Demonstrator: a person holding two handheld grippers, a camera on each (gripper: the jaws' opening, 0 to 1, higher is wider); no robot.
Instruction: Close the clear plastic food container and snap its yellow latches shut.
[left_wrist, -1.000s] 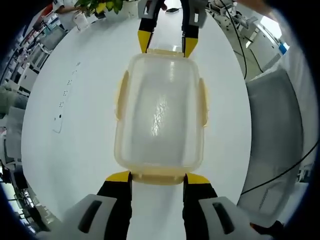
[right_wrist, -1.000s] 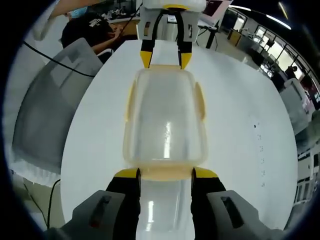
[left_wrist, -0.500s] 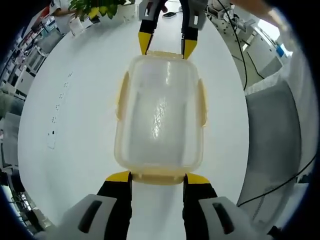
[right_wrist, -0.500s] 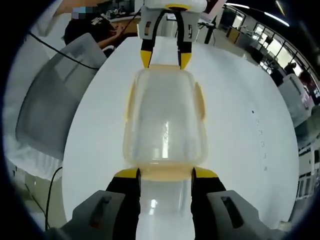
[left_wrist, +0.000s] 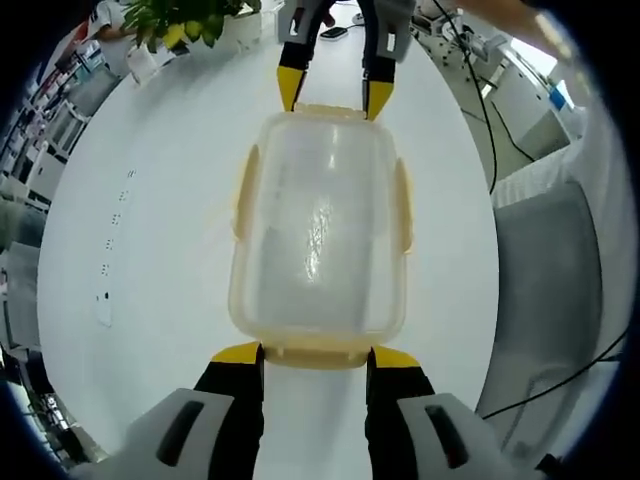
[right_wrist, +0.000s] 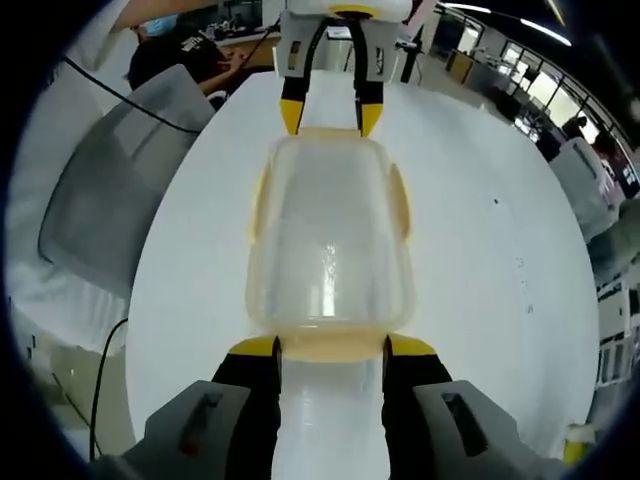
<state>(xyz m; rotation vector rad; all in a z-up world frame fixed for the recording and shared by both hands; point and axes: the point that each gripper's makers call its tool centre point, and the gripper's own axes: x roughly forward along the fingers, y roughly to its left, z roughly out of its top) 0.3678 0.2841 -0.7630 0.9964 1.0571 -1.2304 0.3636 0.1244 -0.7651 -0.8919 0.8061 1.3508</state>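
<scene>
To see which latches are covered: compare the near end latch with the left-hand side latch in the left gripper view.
The near end latch lies on a short side, between the left tool's jaws; the side latch lies on a long side, with no tool at it. Both are yellow.

A round white table (left_wrist: 150, 250) with a smooth, glossy top carries the things. A clear plastic food container (left_wrist: 318, 225) with its lid on stands directly on the tabletop, well in from every edge. Pale yellow latches run along its four sides. In the left gripper view, a row of small dark marks (left_wrist: 115, 232) dots the tabletop between the container and one edge of the table. A potted green plant (left_wrist: 185, 18) stands at the far edge. In the right gripper view the same table (right_wrist: 480, 260) shows the container (right_wrist: 330, 240) at its middle, with small dark specks (right_wrist: 522, 285) toward one edge.
</scene>
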